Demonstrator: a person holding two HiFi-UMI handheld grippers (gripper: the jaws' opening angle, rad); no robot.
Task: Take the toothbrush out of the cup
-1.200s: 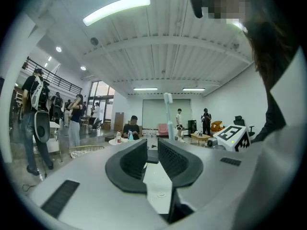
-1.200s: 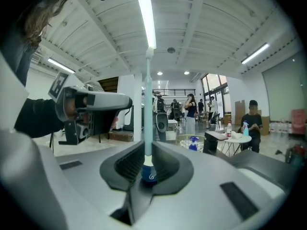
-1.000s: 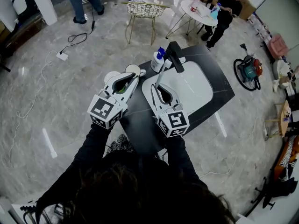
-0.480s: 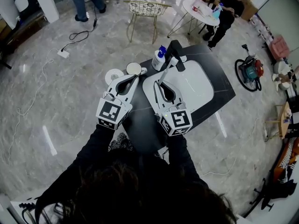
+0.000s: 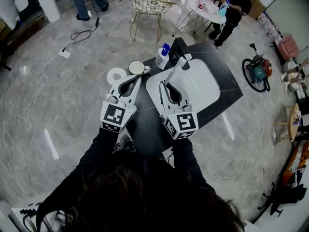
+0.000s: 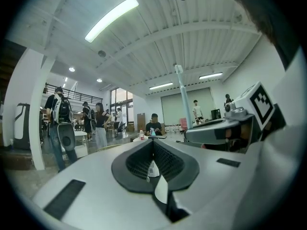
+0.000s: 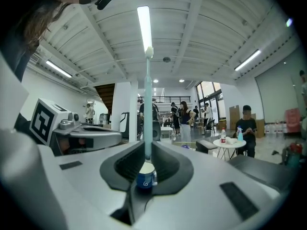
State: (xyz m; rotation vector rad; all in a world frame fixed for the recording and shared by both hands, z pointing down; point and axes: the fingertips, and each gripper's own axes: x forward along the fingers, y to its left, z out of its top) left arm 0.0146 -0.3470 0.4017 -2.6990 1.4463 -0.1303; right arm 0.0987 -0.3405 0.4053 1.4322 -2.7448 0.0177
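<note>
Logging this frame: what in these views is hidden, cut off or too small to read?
- Toothbrush lower end: in the right gripper view it is covered by the jaws of the right tool clamped on the handle. In the head view it lies under that tool.
- Cup contents: too small to tell in the head view.
- Bottle label: too small to read in the head view.

I find no word or number that I can read. The left cube (image 5: 115, 116) on my left gripper (image 5: 138, 79) and the right cube (image 5: 180, 124) on my right gripper (image 5: 165, 84) carry black-and-white square markers, patterns only. The blue cup (image 7: 145, 178) bears a white swirl mark, no legible letter. The label on the far white bottle (image 6: 152, 169) is too small to read.
</note>
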